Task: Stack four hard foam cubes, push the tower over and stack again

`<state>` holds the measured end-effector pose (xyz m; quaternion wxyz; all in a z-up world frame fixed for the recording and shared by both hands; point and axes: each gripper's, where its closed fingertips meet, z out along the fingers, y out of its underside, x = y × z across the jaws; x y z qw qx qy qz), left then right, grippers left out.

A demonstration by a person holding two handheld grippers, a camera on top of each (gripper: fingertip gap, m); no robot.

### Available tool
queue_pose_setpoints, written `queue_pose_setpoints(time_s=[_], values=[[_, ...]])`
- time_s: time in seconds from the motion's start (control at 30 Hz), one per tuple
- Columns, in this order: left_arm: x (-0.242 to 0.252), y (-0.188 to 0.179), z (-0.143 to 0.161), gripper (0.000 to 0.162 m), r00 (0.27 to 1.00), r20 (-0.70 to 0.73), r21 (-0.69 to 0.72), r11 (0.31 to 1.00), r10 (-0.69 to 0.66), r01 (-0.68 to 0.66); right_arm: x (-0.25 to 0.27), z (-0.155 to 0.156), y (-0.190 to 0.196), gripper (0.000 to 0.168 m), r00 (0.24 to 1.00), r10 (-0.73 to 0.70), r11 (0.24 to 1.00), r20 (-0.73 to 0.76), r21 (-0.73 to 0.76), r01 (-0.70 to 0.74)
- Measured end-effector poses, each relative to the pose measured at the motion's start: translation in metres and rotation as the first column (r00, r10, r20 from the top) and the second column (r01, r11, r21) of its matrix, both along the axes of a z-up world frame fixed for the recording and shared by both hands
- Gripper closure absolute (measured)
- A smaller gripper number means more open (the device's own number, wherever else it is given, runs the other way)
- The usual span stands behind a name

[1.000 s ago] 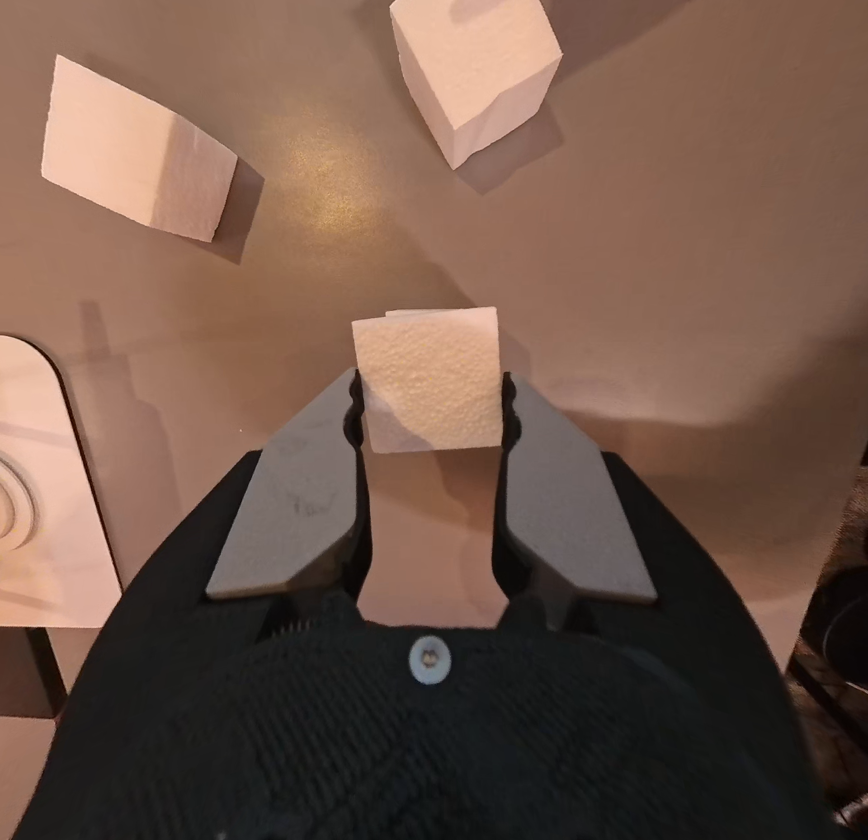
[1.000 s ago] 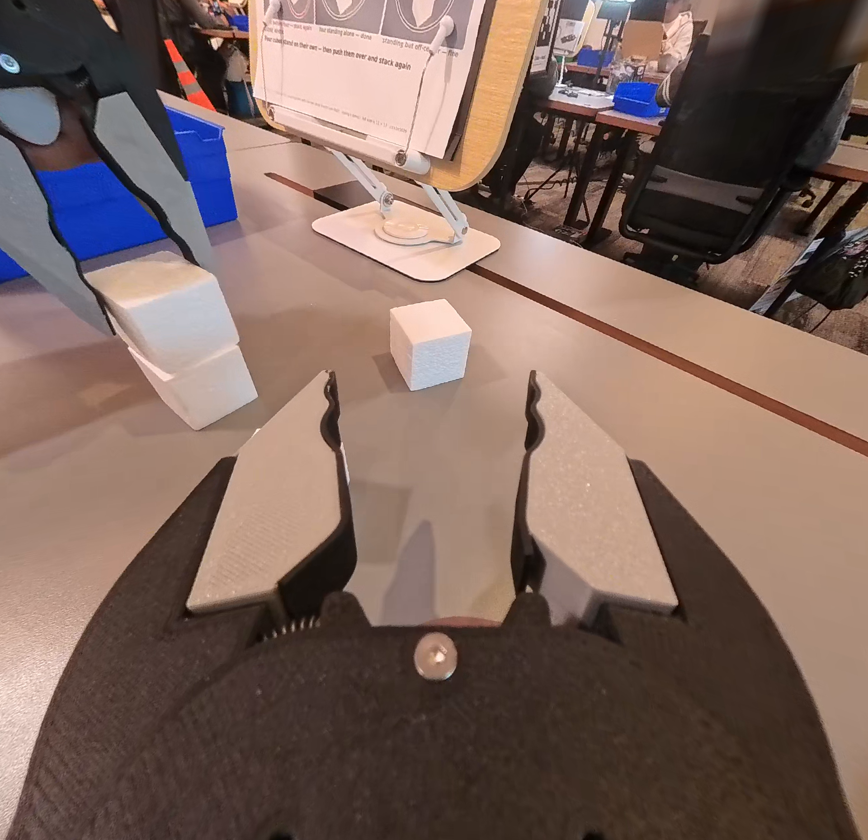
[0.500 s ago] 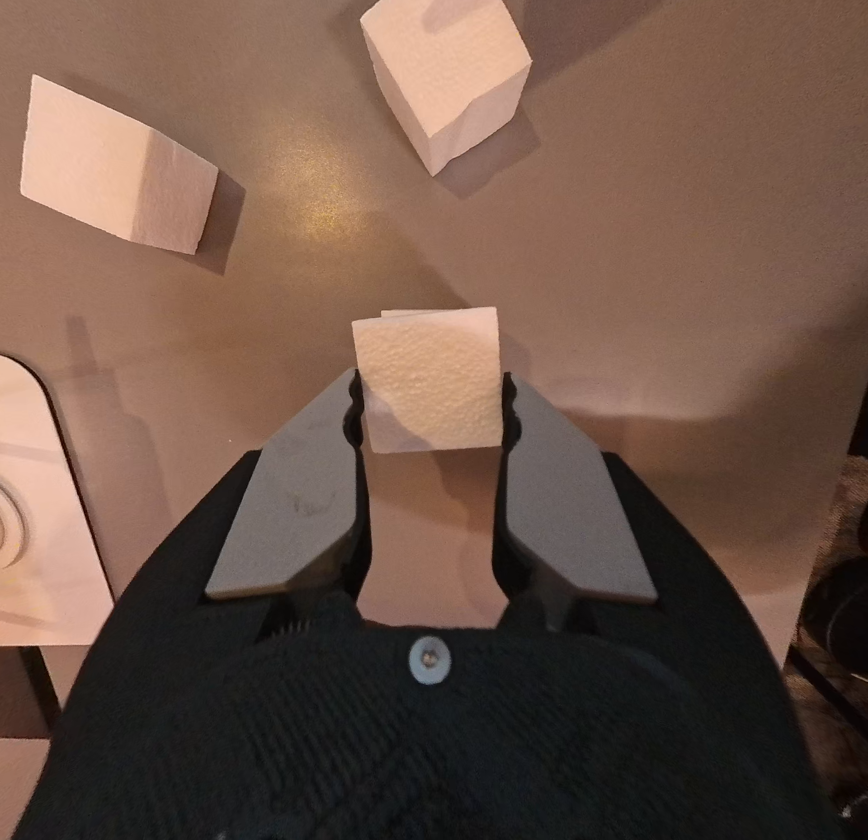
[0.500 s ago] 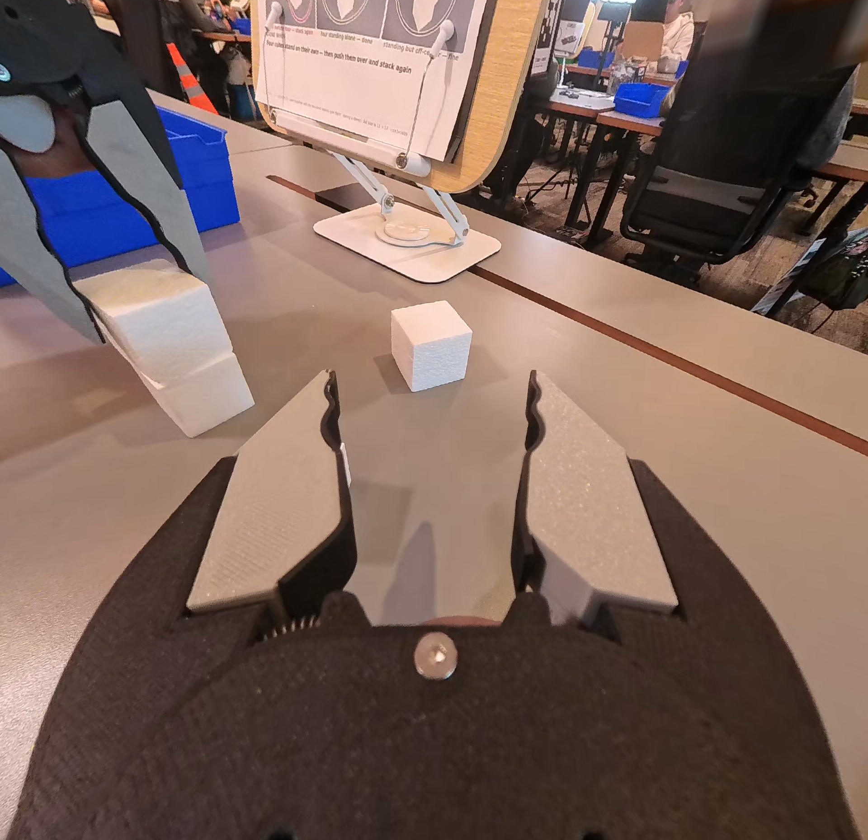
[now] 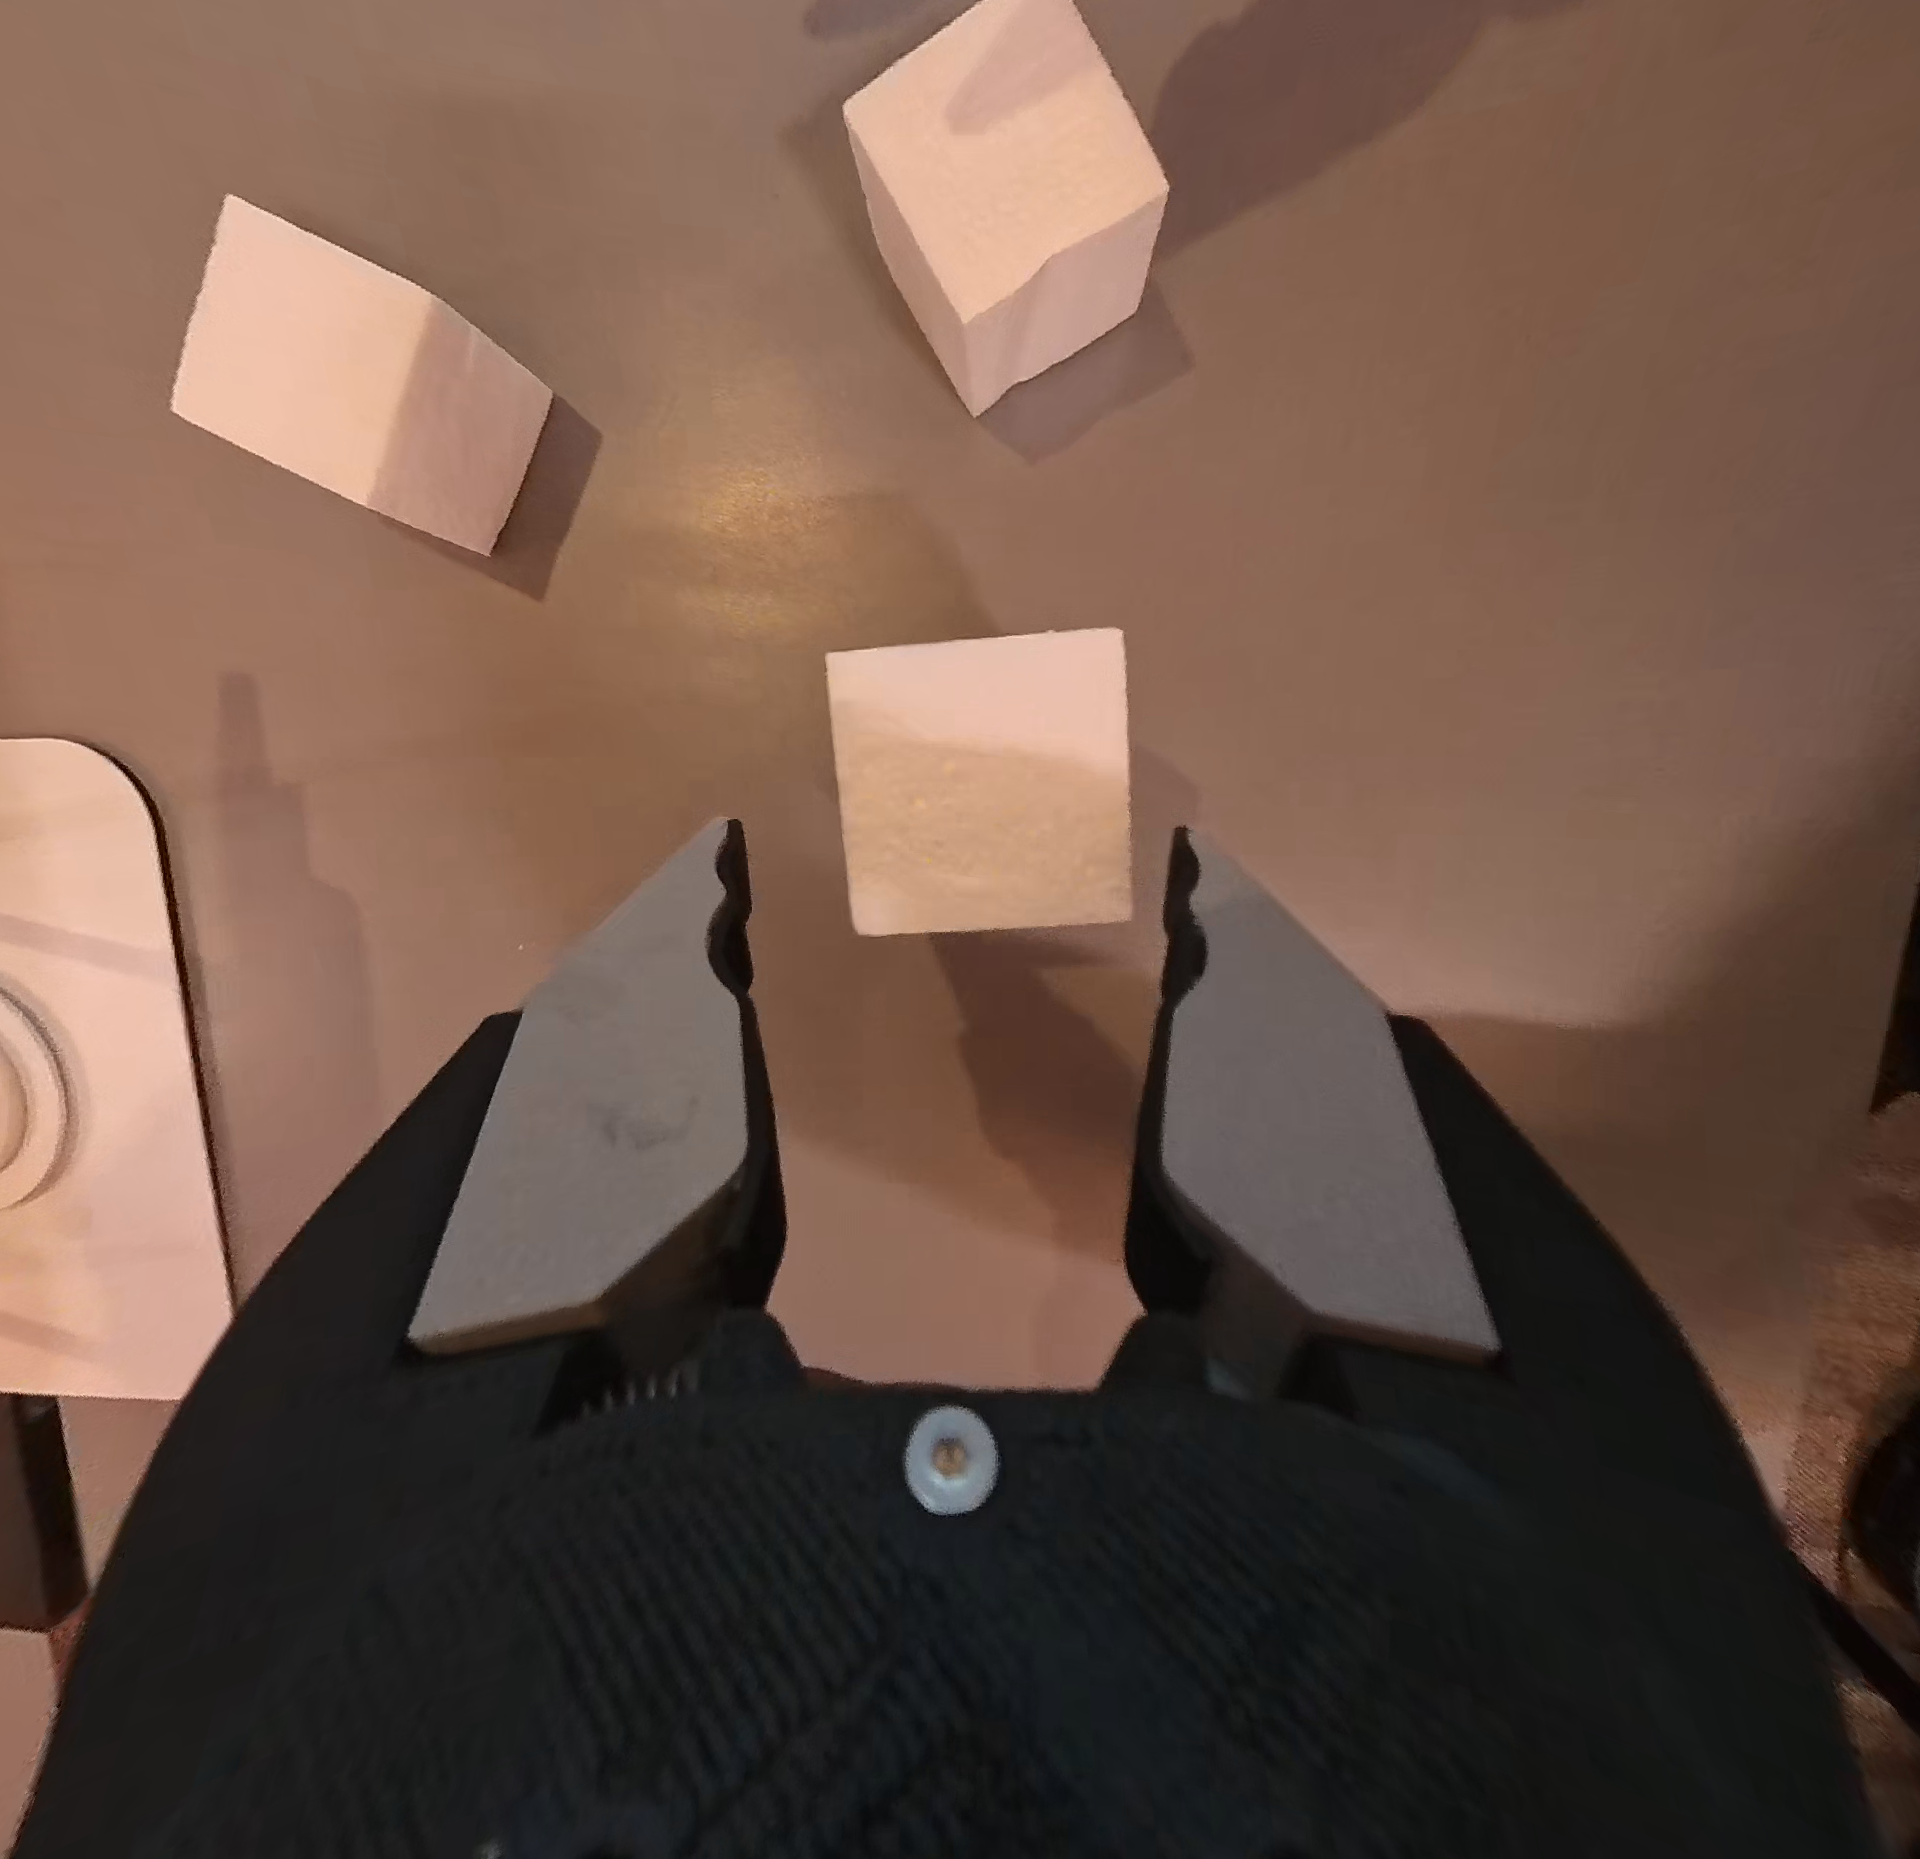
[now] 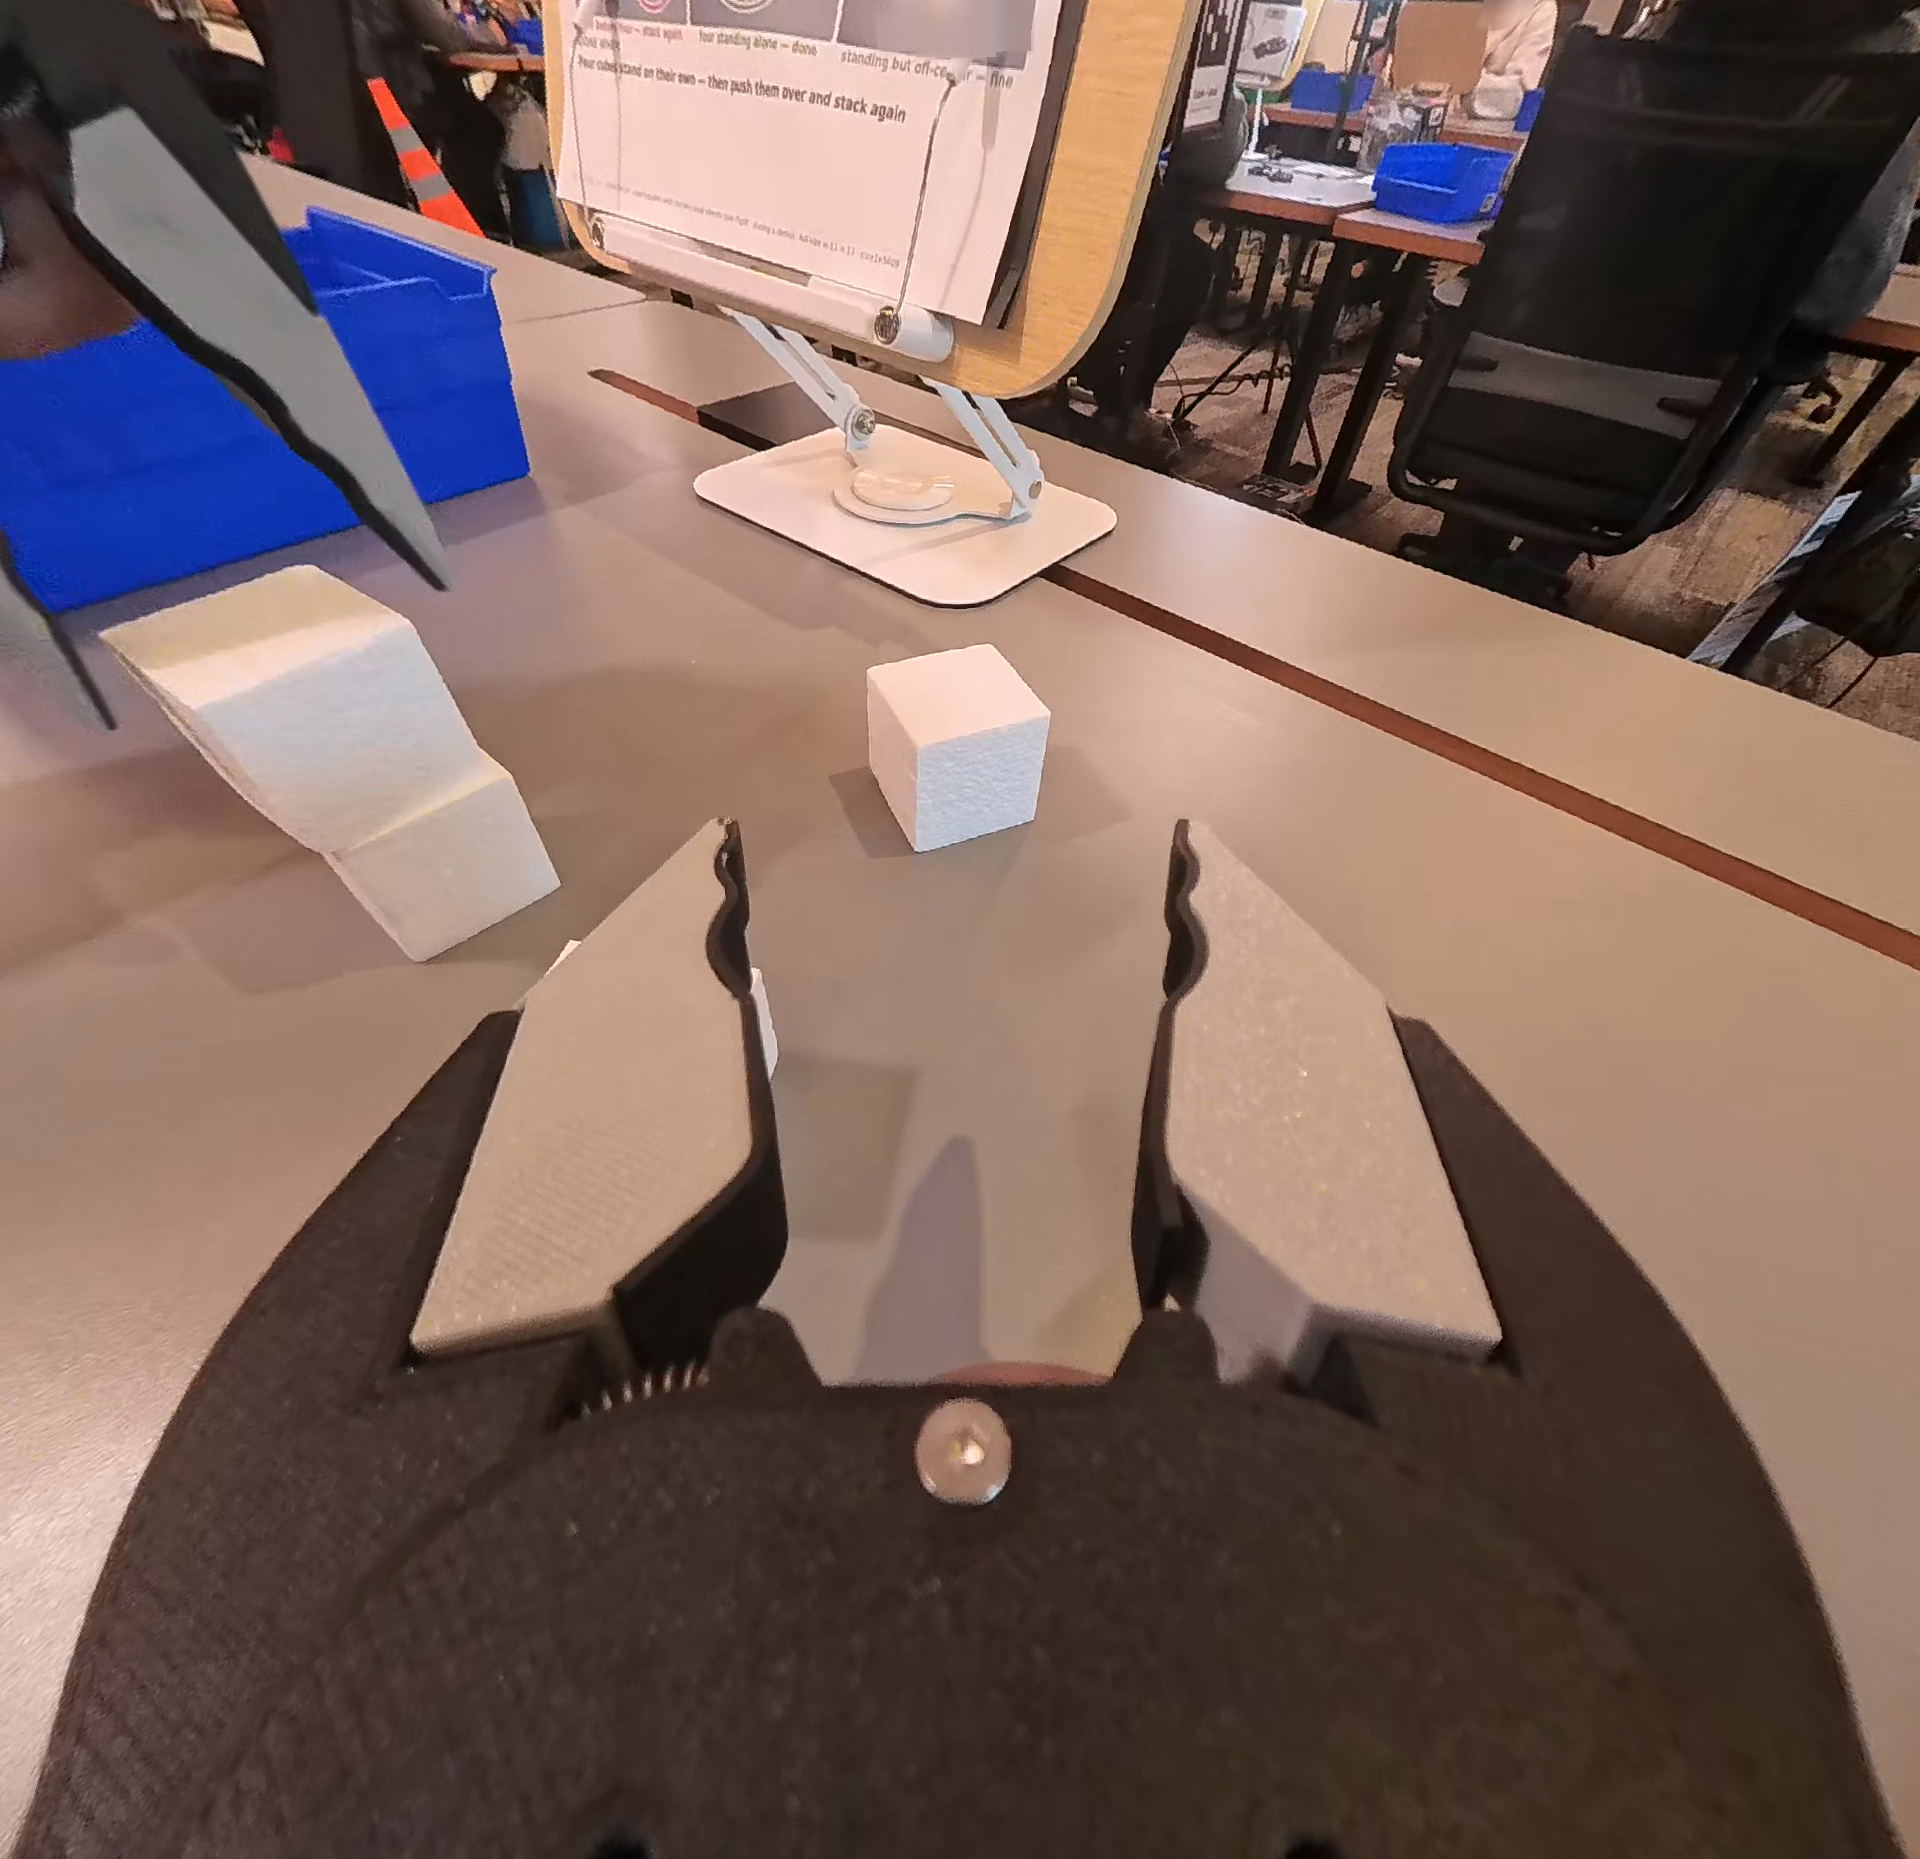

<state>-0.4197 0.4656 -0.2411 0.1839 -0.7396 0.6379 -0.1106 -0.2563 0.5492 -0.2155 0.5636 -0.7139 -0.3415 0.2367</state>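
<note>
Your left gripper (image 5: 951,864) hangs spread above the two-cube stack (image 5: 982,781); right gripper (image 6: 951,874) spread, empty. Third cube (image 6: 956,744) needs fetching.

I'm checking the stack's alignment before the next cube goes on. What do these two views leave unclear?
- Bottom cube: in the left wrist view, hidden under the top cube, so their offset can't be judged there.
- Fourth cube: in the right wrist view, only a sliver shows behind the right tongs' finger.
- Left tongs: in the right wrist view, cut off by the left edge.
</note>
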Motion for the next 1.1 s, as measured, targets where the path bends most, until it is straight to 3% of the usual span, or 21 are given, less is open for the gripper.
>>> queue_pose_setpoints(time_s=[0.13,0.3,1.1], values=[[0.005,0.0,-0.004,0.084,1.0,-0.011,0.024,1.0,-0.013,0.013,0.0,-0.001,0.0,0.089,1.0,-0.002,1.0,0.003,0.002,0.002],[0.01,0.002,-0.002,0.107,0.999,-0.02,0.015,0.999,-0.035,0.035,0.0,0.0,0.0,0.09,1.0,-0.003,1.0,0.001,0.003,0.003],[0.014,0.008,-0.001,0.108,0.998,-0.021,0.022,0.998,-0.062,0.062,0.001,0.004,0.0,0.09,1.0,-0.002,1.0,-0.01,0.007,0.002]])
